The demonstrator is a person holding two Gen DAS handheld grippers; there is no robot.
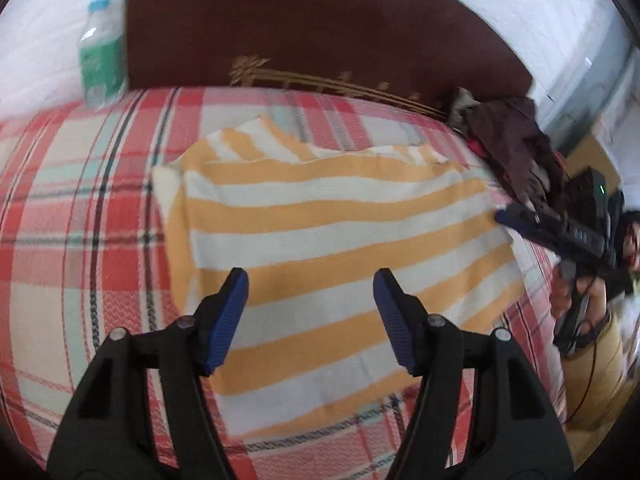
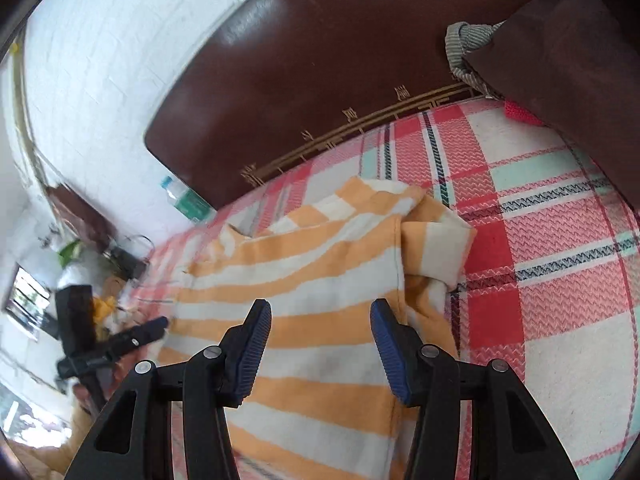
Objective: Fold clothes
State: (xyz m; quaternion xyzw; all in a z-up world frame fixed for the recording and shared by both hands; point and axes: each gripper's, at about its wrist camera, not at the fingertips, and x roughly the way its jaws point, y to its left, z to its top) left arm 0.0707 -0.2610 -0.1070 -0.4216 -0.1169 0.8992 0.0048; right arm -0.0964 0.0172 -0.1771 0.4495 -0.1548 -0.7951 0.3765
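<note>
An orange-and-white striped garment (image 1: pixel 320 216) lies partly folded on a red plaid bedsheet (image 1: pixel 80 240). In the left wrist view my left gripper (image 1: pixel 311 280) hovers open above the garment's near part, with nothing between its blue pads. The right gripper (image 1: pixel 516 220) reaches in at the garment's right edge. In the right wrist view my right gripper (image 2: pixel 320 312) stands open over the striped garment (image 2: pixel 320 264), beside a folded-in sleeve (image 2: pixel 436 240). The left gripper (image 2: pixel 154 326) shows at the garment's far left edge. Neither gripper holds cloth.
A dark brown headboard (image 1: pixel 320 32) stands behind the bed. A plastic bottle with a green label (image 1: pixel 100 56) sits at the back left. A pile of dark clothes (image 1: pixel 516 140) lies at the back right of the bed. A hand (image 1: pixel 568 292) holds the right gripper.
</note>
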